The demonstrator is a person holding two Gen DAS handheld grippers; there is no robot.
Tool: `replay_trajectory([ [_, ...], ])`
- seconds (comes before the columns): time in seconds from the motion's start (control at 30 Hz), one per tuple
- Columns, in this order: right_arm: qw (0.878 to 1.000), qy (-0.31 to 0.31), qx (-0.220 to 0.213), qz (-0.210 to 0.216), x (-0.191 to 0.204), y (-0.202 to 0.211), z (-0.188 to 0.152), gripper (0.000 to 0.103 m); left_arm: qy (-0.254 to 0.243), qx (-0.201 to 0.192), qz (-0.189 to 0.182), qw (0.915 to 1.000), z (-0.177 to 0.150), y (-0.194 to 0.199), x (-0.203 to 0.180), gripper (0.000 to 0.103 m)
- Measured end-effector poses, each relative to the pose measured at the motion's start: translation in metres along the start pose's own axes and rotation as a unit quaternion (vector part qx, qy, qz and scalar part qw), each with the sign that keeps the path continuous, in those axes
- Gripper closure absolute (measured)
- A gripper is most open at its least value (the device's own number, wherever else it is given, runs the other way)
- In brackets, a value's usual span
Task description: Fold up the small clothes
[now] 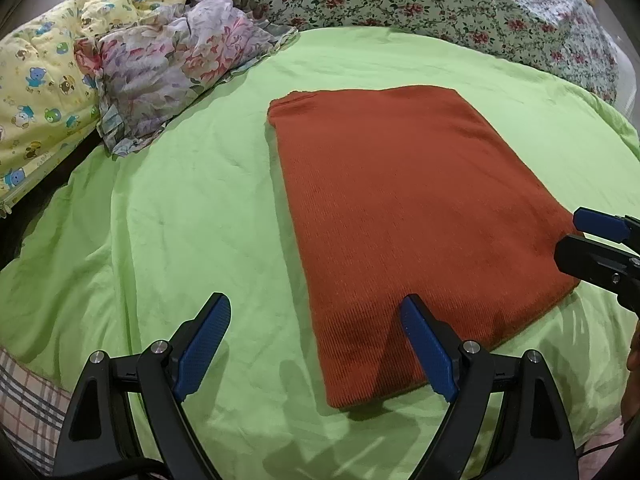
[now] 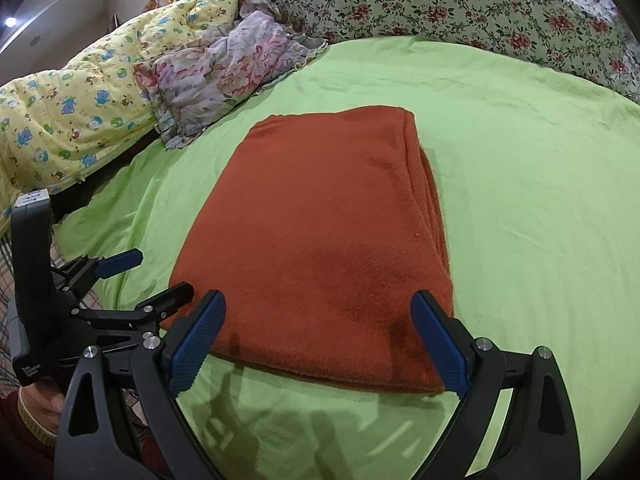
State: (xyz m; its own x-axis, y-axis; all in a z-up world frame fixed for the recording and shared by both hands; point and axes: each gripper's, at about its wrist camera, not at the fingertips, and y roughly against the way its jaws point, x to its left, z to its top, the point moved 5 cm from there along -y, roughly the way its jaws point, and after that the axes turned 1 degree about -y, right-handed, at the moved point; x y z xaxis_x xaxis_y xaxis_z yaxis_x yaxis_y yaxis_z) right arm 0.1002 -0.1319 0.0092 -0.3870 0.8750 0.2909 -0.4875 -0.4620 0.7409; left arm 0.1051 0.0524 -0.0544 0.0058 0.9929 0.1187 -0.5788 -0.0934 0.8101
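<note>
Rust-orange knit garment (image 1: 404,216) lying folded into flat rectangle on green bedsheet (image 1: 180,208), stacked layers showing along its right edge in right wrist view. Left gripper (image 1: 316,344) hovering at garment's near left corner, jaws spread, gripping nothing. Right gripper (image 2: 318,336) hanging over near edge, jaws spread wide, empty. Floral quilt (image 1: 440,4) and crumpled floral cloth (image 1: 168,68) lying beyond.
</note>
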Motion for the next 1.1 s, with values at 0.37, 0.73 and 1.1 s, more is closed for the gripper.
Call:
replay_trajectory([
  [0.37,1.0,-0.004,-0.001,0.003,-0.005,-0.003,0.007,0.009,0.0,-0.001,-0.001,1.0,0.008,-0.003,-0.001,0.015],
  [0.73,1.0,-0.005,-0.001,0.004,-0.006,-0.005,0.01,0.009,0.001,-0.001,0.0,1.0,0.009,-0.005,0.0,0.015],
  [1.1,1.0,-0.005,-0.003,0.004,-0.007,-0.005,0.011,0.009,0.0,-0.004,0.004,1.0,0.01,-0.004,-0.002,0.015],
])
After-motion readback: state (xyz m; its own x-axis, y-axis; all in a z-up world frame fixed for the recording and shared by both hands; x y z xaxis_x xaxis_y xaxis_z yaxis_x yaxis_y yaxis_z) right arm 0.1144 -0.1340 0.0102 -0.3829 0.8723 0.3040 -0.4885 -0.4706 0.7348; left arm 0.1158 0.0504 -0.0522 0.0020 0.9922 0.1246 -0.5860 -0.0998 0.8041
